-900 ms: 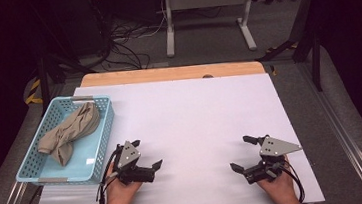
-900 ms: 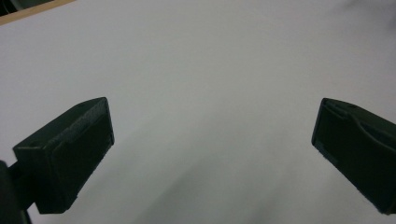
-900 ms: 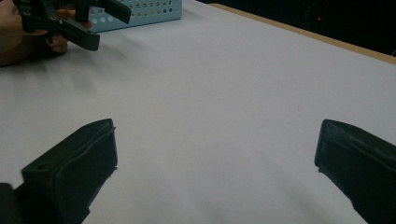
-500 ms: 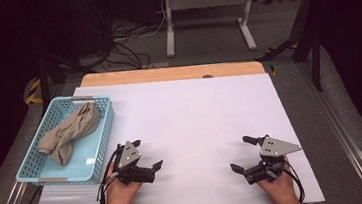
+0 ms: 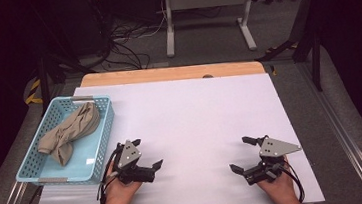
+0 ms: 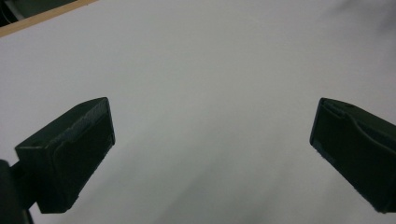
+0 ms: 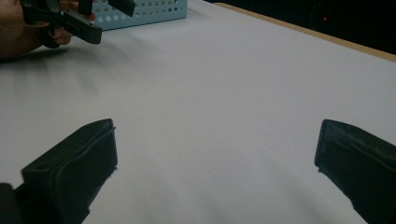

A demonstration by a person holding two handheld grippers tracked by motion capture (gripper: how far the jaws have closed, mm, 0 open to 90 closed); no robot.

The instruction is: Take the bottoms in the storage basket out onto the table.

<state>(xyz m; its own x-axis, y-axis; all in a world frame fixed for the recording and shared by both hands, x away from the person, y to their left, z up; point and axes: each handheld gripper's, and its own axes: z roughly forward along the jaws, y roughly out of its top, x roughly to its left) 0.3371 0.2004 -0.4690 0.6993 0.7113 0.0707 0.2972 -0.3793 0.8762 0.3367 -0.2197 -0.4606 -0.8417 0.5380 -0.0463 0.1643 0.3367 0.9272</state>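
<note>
White sheet (image 5: 197, 130) is laid over the tabletop (image 5: 166, 74); a wooden strip is left exposed along the far edge, with a small dark notch seen near its middle. Grey floor (image 5: 203, 39) is seen beyond, with a tangle of black cables (image 5: 119, 52) on it at the far left. A pale metal stand (image 5: 205, 14) with two feet is set behind the tabletop. Yellow-black hazard tape (image 5: 32, 91) is seen at the left. Metal rails (image 5: 342, 131) run along the right side.
</note>
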